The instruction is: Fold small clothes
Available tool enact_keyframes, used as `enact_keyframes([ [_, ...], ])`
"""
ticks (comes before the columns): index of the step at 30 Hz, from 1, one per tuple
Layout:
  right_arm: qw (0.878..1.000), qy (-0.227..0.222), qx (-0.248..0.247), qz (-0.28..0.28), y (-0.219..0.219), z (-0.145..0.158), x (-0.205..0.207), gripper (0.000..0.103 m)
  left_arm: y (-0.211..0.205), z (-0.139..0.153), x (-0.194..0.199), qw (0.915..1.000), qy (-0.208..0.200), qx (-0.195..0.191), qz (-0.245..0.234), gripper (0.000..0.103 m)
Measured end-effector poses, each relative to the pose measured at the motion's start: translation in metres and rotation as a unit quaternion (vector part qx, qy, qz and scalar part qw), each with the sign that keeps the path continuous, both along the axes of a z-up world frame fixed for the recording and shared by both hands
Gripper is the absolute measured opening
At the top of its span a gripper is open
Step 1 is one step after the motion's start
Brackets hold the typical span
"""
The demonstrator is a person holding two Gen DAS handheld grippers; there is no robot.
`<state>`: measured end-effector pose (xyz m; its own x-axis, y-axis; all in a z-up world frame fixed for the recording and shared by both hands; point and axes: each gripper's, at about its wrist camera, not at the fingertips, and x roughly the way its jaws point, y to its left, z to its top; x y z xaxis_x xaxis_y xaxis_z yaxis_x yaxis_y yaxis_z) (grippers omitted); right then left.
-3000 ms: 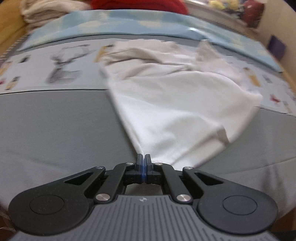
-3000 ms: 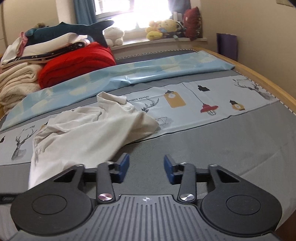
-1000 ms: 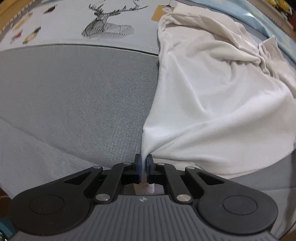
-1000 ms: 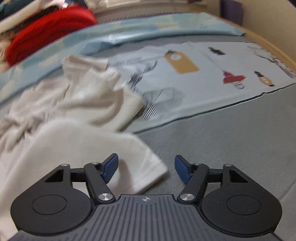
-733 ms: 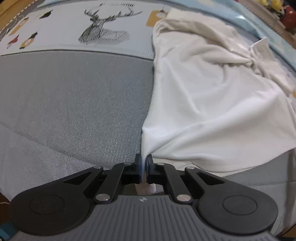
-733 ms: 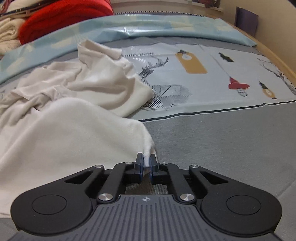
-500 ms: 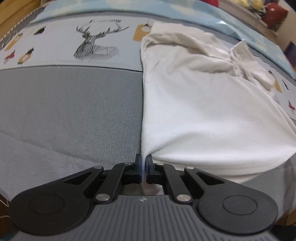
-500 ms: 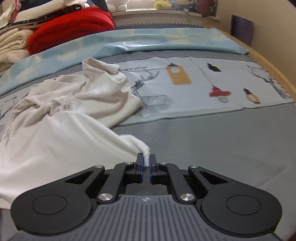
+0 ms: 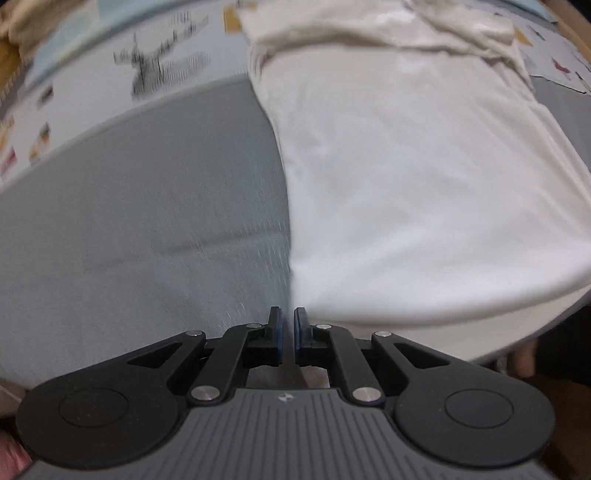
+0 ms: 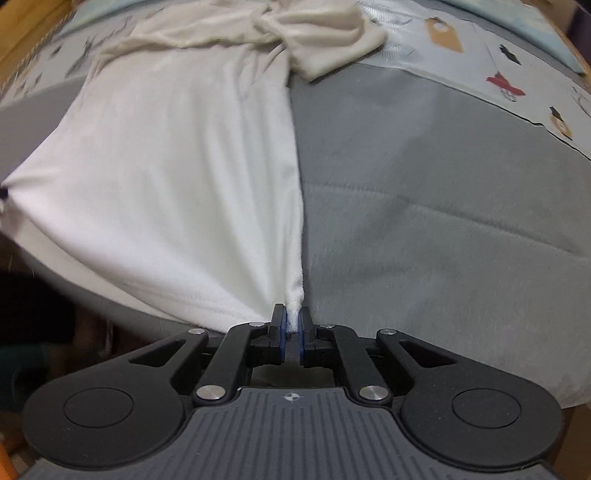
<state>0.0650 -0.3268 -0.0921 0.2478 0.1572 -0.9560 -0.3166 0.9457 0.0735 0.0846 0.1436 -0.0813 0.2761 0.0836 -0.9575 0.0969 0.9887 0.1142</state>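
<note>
A white garment (image 9: 406, 184) lies stretched over the grey bedcover, its crumpled top end far from me. My left gripper (image 9: 288, 325) has its jaws easing open, a narrow gap showing, with the garment's near left corner still running into them. In the right wrist view the garment (image 10: 184, 166) is pulled taut, and that left corner is drawn to a point at the picture's left edge. My right gripper (image 10: 291, 325) is shut on the near right corner, a tuft of white cloth pinched between the blue pads (image 10: 282, 328). Both grippers point steeply down at the bed's near edge.
The grey bedcover (image 9: 147, 221) spreads to either side of the garment. Beyond it runs a pale printed strip with a deer (image 9: 162, 74) and lantern pictures (image 10: 443, 33). A wooden bed frame (image 10: 29, 33) shows at far left. Dark floor (image 10: 29, 295) lies below the near edge.
My right gripper closed on the garment's right corner. Both grippers then drew back toward the bed's near edge and tipped down, pulling the garment flat and taut. The left pads have parted slightly.
</note>
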Motion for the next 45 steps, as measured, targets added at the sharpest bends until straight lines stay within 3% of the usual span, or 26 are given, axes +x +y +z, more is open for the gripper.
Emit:
enact_keyframes([
  [3,0.999,-0.050,-0.004,-0.015,-0.002,0.014,0.000,0.013,0.006,0.012,0.003,0.9985,-0.025,-0.042,0.023,0.008],
  [5,0.996,-0.077,0.013,-0.042,-0.006,0.024,0.005,0.023,0.002,0.013,0.004,0.9973,-0.031,-0.059,0.031,0.008],
  [8,0.993,-0.094,0.032,-0.065,-0.009,0.028,0.015,0.024,-0.011,0.006,0.008,0.9985,-0.010,-0.052,0.012,0.008],
  [10,0.993,-0.090,0.038,-0.065,-0.007,0.024,0.021,0.024,-0.018,-0.005,0.011,0.9992,0.013,-0.037,-0.009,0.009],
  [12,0.995,-0.079,0.037,-0.051,0.003,0.016,0.024,0.024,-0.027,-0.022,0.008,0.9977,0.054,-0.023,-0.034,0.016],
  [15,0.998,-0.057,0.003,-0.013,0.021,-0.004,0.025,0.024,-0.034,-0.042,0.002,0.9920,0.105,0.013,-0.070,0.018],
  [17,0.999,-0.025,-0.038,0.007,0.030,-0.022,0.024,0.024,-0.032,-0.041,0.002,0.9927,0.100,0.008,-0.067,0.019],
  [19,0.996,0.007,-0.086,0.012,0.029,-0.038,0.024,0.024,-0.022,-0.030,0.004,0.9959,0.077,-0.021,-0.044,0.020],
  [23,0.998,-0.005,-0.069,-0.003,0.021,-0.033,0.027,0.027,-0.010,-0.019,0.001,0.9953,0.055,-0.072,-0.036,0.020],
  [28,0.997,0.000,-0.073,0.009,0.020,-0.036,0.021,0.027,-0.023,-0.026,-0.009,0.9921,0.064,-0.061,-0.089,0.020],
  [34,0.996,-0.003,-0.087,0.025,0.025,-0.038,0.022,0.027,-0.028,-0.041,-0.012,0.9884,0.075,-0.015,-0.131,0.017],
  [36,0.996,-0.002,-0.089,0.026,0.025,-0.037,0.021,0.027,-0.029,-0.040,-0.015,0.9877,0.065,-0.003,-0.142,0.000],
  [41,0.995,-0.001,-0.093,0.029,0.027,-0.037,0.019,0.027,-0.012,-0.037,-0.025,0.9871,0.065,-0.011,-0.146,0.000],
  [45,0.995,-0.001,-0.096,0.030,0.028,-0.038,0.019,0.027,0.008,-0.036,-0.032,0.9910,0.066,-0.004,-0.117,0.000],
])
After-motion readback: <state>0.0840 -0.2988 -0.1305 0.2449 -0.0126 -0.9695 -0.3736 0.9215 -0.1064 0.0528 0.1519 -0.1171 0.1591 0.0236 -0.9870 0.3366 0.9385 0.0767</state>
